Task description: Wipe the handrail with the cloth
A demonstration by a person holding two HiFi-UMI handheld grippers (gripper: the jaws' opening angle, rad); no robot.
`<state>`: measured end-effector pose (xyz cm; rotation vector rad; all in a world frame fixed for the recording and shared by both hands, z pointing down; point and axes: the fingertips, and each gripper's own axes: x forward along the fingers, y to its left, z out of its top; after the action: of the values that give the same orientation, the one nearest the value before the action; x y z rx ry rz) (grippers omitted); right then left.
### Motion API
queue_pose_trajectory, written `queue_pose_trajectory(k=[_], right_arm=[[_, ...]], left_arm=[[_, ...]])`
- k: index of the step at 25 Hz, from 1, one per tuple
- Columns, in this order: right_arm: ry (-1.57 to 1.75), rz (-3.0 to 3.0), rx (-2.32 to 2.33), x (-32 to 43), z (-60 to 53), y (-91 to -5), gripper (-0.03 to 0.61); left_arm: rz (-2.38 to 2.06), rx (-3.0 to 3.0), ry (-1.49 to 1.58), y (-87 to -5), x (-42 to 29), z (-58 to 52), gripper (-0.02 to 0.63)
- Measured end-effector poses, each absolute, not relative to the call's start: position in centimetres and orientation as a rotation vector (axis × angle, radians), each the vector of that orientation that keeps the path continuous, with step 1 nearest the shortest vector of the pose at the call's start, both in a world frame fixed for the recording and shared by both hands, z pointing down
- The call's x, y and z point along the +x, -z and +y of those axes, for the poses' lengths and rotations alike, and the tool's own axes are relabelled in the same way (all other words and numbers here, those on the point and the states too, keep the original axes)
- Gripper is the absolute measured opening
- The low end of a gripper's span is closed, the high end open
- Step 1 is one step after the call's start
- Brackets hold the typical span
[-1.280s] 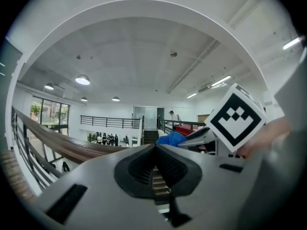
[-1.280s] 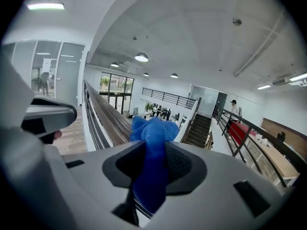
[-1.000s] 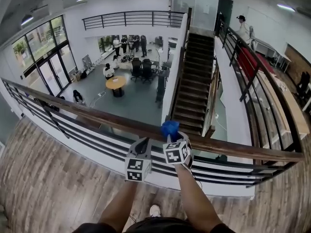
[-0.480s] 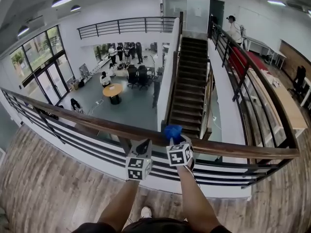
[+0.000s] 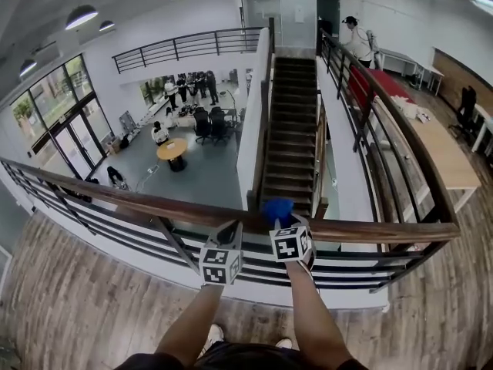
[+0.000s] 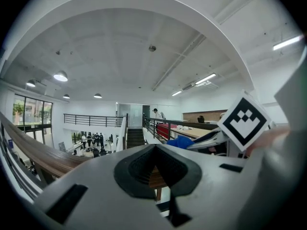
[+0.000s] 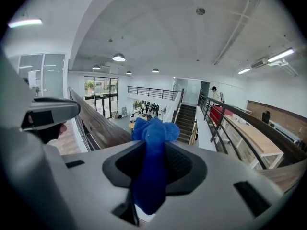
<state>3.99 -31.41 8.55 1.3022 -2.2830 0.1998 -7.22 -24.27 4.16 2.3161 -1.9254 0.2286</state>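
Note:
A brown wooden handrail (image 5: 146,203) tops a black metal railing that crosses the head view from left to right. My right gripper (image 5: 280,222) is shut on a bunched blue cloth (image 5: 277,209), which rests on top of the rail near its middle. In the right gripper view the cloth (image 7: 154,134) sticks out between the jaws, with the handrail (image 7: 98,124) running off to the left. My left gripper (image 5: 228,233) sits just left of it at the rail, shut and holding nothing. In the left gripper view (image 6: 156,170) the handrail (image 6: 36,153) and the cloth (image 6: 181,142) both show.
Beyond the rail is a drop to a lower floor with several people, chairs and a round table (image 5: 171,151). A dark staircase (image 5: 285,129) rises straight ahead. A second railing (image 5: 385,122) runs along the right walkway, where a person (image 5: 356,41) stands. Wood flooring (image 5: 69,307) is underfoot.
Both grippers and the cloth have slid a little to the right along the handrail. The head view has turned with them.

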Motion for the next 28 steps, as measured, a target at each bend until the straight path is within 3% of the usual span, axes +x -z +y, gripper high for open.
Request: queue_pose_trajectory(k=[28], right_arm=[[-0.321,-1.926,1.848,49.4,-34.0,-9.1,0.127]], left_arm=[[-1.369,2.663,-0.447,-4.6,33.7,-31.1,-0.002]])
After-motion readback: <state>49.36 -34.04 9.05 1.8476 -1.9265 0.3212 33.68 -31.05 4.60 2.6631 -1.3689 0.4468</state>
